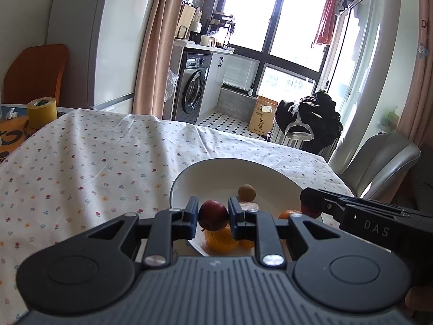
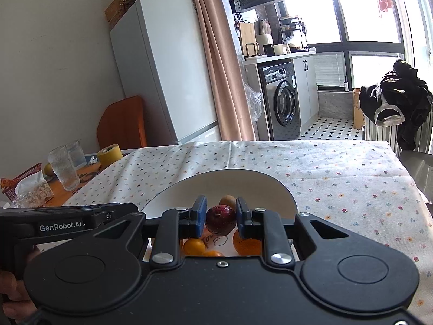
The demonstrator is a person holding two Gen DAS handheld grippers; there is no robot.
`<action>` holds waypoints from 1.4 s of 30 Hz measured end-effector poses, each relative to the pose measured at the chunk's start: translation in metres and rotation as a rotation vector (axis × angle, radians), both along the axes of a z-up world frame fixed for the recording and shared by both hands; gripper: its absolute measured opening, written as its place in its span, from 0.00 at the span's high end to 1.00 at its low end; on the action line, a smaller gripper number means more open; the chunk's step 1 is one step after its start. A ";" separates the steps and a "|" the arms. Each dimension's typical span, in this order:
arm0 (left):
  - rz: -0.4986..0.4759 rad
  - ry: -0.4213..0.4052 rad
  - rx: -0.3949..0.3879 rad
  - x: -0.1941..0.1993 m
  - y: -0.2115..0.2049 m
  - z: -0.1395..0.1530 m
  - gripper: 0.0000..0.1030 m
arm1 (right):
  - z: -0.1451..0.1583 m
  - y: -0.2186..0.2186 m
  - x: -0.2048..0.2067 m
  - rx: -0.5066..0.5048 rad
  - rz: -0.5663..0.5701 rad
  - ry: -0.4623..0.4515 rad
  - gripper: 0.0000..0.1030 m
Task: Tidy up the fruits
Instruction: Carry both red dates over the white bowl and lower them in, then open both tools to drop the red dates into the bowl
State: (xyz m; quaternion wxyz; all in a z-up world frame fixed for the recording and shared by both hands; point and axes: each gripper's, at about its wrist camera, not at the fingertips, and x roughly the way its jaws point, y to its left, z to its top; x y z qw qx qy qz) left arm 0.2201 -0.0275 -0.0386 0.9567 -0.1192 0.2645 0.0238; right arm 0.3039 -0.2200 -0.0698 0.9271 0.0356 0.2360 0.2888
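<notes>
Nearest, the left gripper (image 1: pixel 213 214) clasps a dark red plum (image 1: pixel 213 214) and the right gripper (image 2: pixel 219 220) clasps a red apple (image 2: pixel 220 220), both over the white bowl (image 2: pixel 176 192) already holding oranges (image 2: pixel 247 242) and, farther in, a brown kiwi (image 2: pixel 228 201), so sorting looks nearly finished.

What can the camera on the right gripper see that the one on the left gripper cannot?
Only the right wrist view shows the drinking glasses, the red basket beside them and the whole white fridge. Only the left wrist view shows the pink towel hanging by the window and the grey chair. Both show the white bowl of oranges on the flowered tablecloth, the washing machine, the yellow tape roll, and a dark red fruit between each gripper's fingers: the left gripper and the right gripper.
</notes>
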 end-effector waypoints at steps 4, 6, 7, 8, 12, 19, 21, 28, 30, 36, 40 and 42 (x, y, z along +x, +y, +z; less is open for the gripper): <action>0.002 0.013 -0.012 0.013 0.001 -0.004 0.79 | -0.008 0.004 0.009 -0.003 0.002 0.025 0.79; -0.002 0.014 -0.012 0.017 0.001 -0.005 0.79 | -0.010 0.007 0.012 -0.007 0.007 0.031 0.79; -0.007 0.014 -0.012 0.020 -0.001 -0.004 0.79 | -0.010 0.008 0.012 -0.007 0.009 0.032 0.79; -0.010 0.015 -0.012 0.023 -0.001 -0.004 0.79 | -0.010 0.009 0.012 -0.007 0.014 0.025 0.79; -0.020 0.015 -0.009 0.031 -0.004 -0.002 0.79 | -0.010 0.005 0.009 -0.003 0.001 -0.006 0.49; 0.002 0.002 0.021 0.037 -0.006 0.005 0.74 | -0.009 -0.008 0.013 0.011 -0.040 0.023 0.49; 0.002 -0.001 0.014 0.036 -0.005 0.005 0.64 | -0.010 -0.008 0.012 0.004 -0.043 0.029 0.49; 0.007 -0.008 0.006 0.024 0.002 0.009 0.53 | -0.014 -0.010 0.006 -0.001 -0.057 0.059 0.49; 0.012 -0.006 0.007 0.020 0.005 0.010 0.50 | -0.013 -0.010 0.002 -0.007 -0.062 0.060 0.49; 0.041 -0.015 0.008 0.000 0.015 0.012 0.40 | -0.009 -0.011 -0.011 -0.018 -0.060 0.040 0.49; 0.059 -0.011 0.021 -0.013 0.018 0.009 0.38 | -0.007 -0.013 -0.018 -0.022 -0.057 0.035 0.49; 0.075 -0.004 0.022 -0.020 0.020 0.008 0.37 | -0.007 -0.014 -0.019 -0.021 -0.055 0.034 0.49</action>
